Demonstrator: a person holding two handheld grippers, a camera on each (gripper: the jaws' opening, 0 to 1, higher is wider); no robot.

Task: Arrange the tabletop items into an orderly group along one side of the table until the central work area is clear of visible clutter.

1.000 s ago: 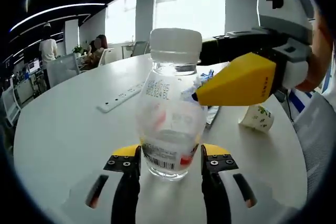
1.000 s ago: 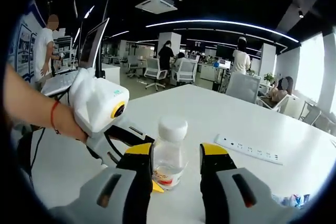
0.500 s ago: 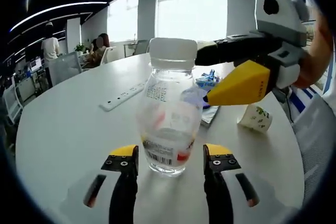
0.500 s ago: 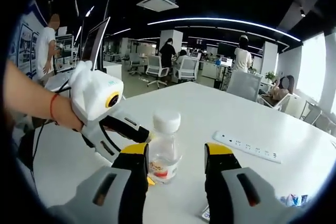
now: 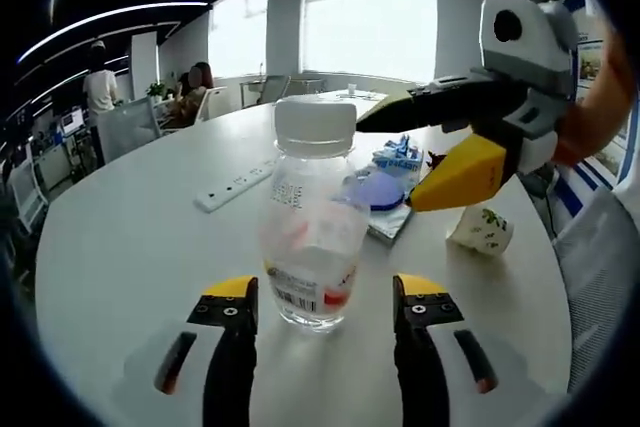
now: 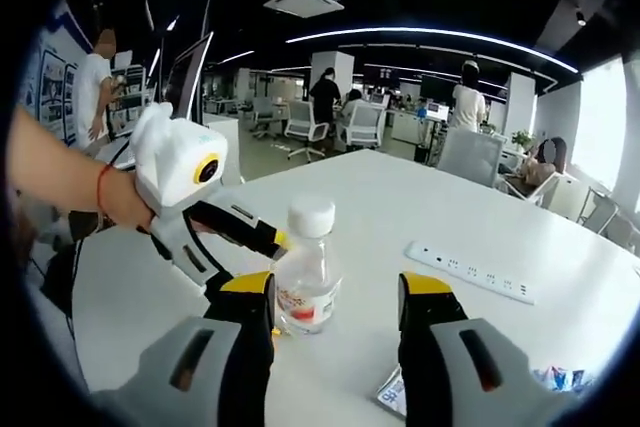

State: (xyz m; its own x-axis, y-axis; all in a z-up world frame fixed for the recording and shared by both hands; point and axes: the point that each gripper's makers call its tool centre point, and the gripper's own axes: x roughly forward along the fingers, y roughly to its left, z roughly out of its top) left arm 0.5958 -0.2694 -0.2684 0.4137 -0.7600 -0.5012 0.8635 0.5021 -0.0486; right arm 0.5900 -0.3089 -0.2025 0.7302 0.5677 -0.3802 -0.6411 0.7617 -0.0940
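1. Standing upright on the white worktop (image 5: 130,237), the clear plastic bottle (image 5: 312,237) with its white cap sits between the jaws of my left tool (image 5: 325,302), which are spread apart with a gap on each side of the bottle's base.
2. My right tool (image 6: 335,297) also has its jaws apart and grips nothing; in the right gripper view the bottle (image 6: 303,272) stands just beyond my left-hand jaw, slightly to the left of the gap.
3. In the left gripper view my right tool (image 5: 470,152) comes in from the right, its yellow jaw tips pointing toward the bottle but clear of it.
4. In the right gripper view my left tool (image 6: 215,222) reaches in from the left, its jaw tips at the bottle's sides.
5. A white power strip (image 5: 237,185) lies flat on the worktop beyond the bottle, toward the far edge; it appears too in the right gripper view (image 6: 470,272).
6. A paper cup (image 5: 480,229) lies tipped on its side near the worktop's right edge.
7. Between the cup and the bottle lie a flat packet (image 5: 385,222), a round blue-violet item (image 5: 378,190) and a crumpled blue wrapper (image 5: 398,154), close together.
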